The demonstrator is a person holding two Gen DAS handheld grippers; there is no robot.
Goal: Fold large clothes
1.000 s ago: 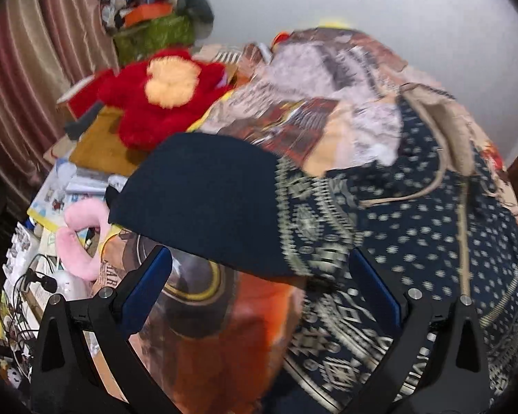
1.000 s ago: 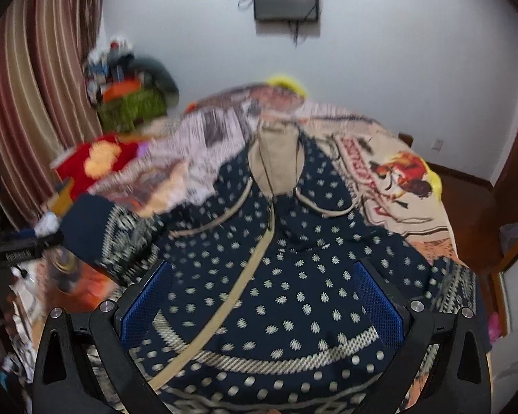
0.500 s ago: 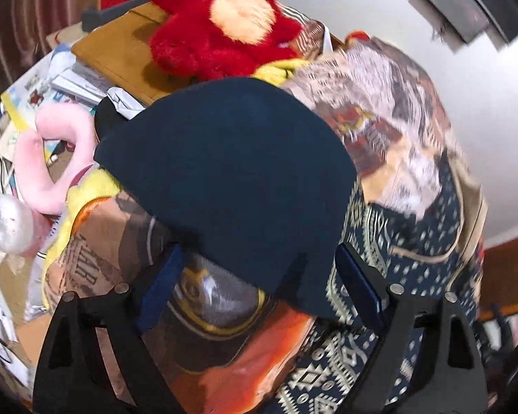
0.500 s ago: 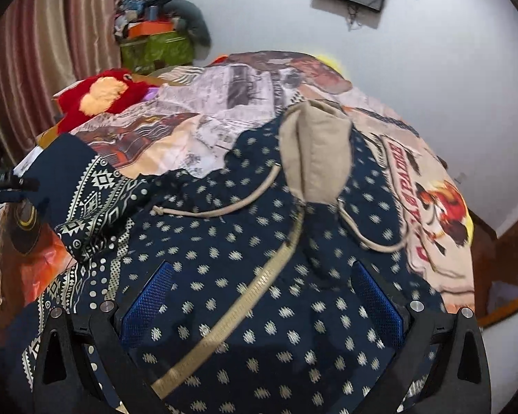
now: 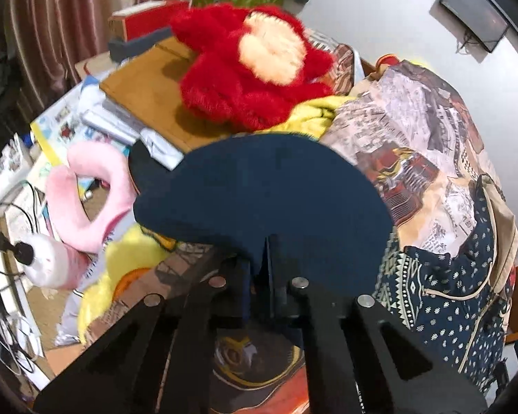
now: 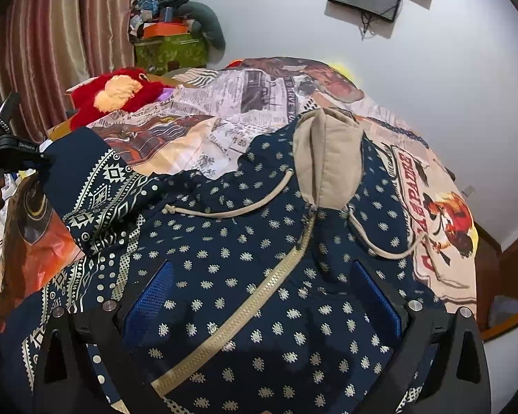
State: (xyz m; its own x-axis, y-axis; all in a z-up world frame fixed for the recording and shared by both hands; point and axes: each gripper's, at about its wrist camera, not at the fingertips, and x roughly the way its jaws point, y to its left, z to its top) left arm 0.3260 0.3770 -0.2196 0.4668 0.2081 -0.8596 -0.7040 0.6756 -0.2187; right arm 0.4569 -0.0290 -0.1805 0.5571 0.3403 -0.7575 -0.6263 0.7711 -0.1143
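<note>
The left gripper (image 5: 259,269) is clamped on the hoodie's plain navy cuff (image 5: 266,200). The right gripper (image 6: 259,296) hangs wide open over the dotted hoodie (image 6: 259,276), which is spread on the bed (image 6: 431,186). Beyond the cuff sit a red plush toy (image 5: 252,69) and pink neck pillow (image 5: 86,193).

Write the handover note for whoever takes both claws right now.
Left claw: shut on the plain navy cuff of the hoodie's sleeve, at the bed's edge.
Right claw: open, over the hoodie chest near the zipper, holding nothing.
Hoodie lies front up on the printed bedspread, tan hood towards the wall.
Done: sleeve gripped.
Left: probably fold that sleeve across, then the rest.
</note>
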